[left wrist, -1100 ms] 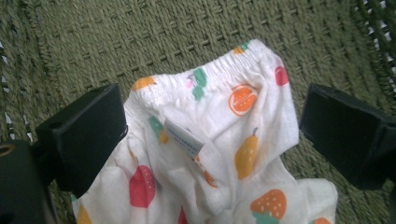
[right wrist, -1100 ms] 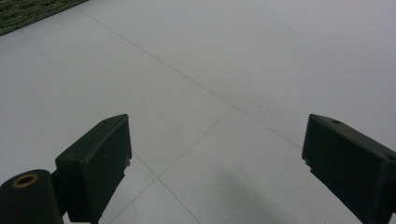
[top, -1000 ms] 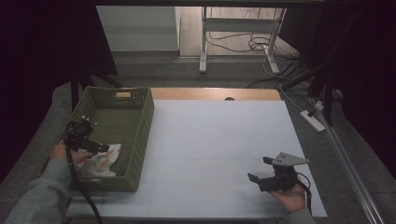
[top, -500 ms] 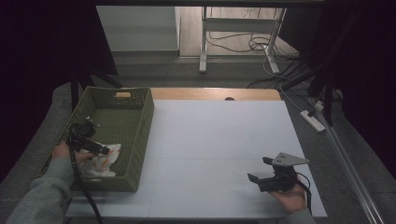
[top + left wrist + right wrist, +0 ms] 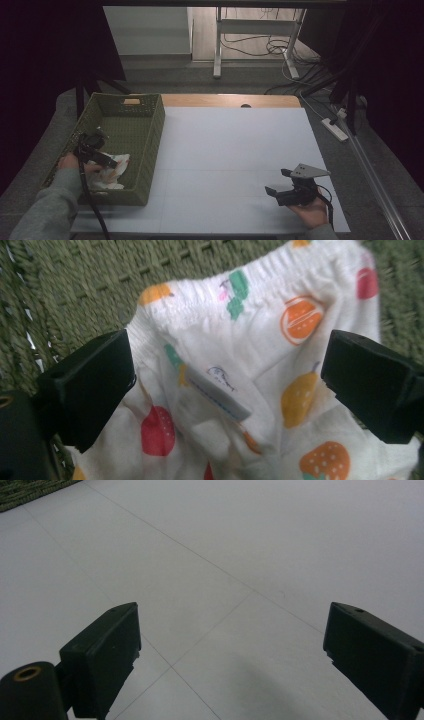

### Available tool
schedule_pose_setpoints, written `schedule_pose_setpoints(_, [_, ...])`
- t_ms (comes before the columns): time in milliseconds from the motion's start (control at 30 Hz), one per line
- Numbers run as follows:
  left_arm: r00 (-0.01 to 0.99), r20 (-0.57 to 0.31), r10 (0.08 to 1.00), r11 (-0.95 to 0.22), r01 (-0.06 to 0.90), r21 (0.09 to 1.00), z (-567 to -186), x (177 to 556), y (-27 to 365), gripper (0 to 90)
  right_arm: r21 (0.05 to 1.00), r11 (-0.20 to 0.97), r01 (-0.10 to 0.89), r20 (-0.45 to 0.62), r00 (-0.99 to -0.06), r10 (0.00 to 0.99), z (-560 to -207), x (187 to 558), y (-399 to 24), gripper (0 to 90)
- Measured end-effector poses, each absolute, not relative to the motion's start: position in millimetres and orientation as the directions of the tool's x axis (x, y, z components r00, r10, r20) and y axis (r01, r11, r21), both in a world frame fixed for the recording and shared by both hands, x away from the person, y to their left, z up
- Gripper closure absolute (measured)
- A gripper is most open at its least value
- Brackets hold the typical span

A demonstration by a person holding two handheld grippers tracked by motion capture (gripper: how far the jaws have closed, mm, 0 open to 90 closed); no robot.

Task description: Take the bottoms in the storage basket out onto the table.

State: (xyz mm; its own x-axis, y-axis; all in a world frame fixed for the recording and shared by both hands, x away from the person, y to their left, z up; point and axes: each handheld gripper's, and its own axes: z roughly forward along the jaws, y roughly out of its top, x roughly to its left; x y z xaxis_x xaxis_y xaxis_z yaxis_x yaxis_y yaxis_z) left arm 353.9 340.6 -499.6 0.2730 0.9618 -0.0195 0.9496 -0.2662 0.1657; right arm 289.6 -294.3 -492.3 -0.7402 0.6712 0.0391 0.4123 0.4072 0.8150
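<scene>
A small white garment (image 5: 112,172) printed with orange, red and green fruit lies crumpled in the near end of a green woven basket (image 5: 150,145). My left gripper (image 5: 111,162) is down inside the basket, open, its jaws straddling the garment (image 5: 235,390) close above the elastic waistband and sewn label. My right gripper (image 5: 276,183) rests low over the white table (image 5: 235,145) at the near right. It is open with nothing between its jaws (image 5: 227,645).
The basket stands along the table's left side, its far end bare. A strip of wooden tabletop (image 5: 230,100) shows behind the white surface. A power strip (image 5: 336,129) and cables lie off the table's right edge.
My left gripper has dipped a little deeper toward the garment in the basket. The right gripper has stayed put.
</scene>
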Motion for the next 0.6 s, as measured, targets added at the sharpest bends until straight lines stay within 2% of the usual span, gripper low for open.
schedule_pose_setpoints(333, [0.270, -0.021, 0.963, -0.266, 0.956, 0.126, -507.4, 357.3, 340.3, 6.9, 0.813, 0.411, 0.413, 0.036, -0.739, 0.673, -492.4, 288.5, -294.4, 8.5])
schedule_pose_setpoints(467, [0.282, -0.026, 0.959, -0.278, 0.955, 0.101, -510.3, 358.0, 339.5, 9.3, 0.813, 0.410, 0.414, 0.035, -0.738, 0.674, -492.3, 288.4, -295.0, 8.5])
schedule_pose_setpoints(600, [0.277, -0.023, 0.961, -0.275, 0.959, 0.073, -513.9, 358.8, 340.1, 15.4, 0.809, 0.416, 0.416, 0.035, -0.740, 0.672, -492.9, 288.2, -294.6, 8.5])
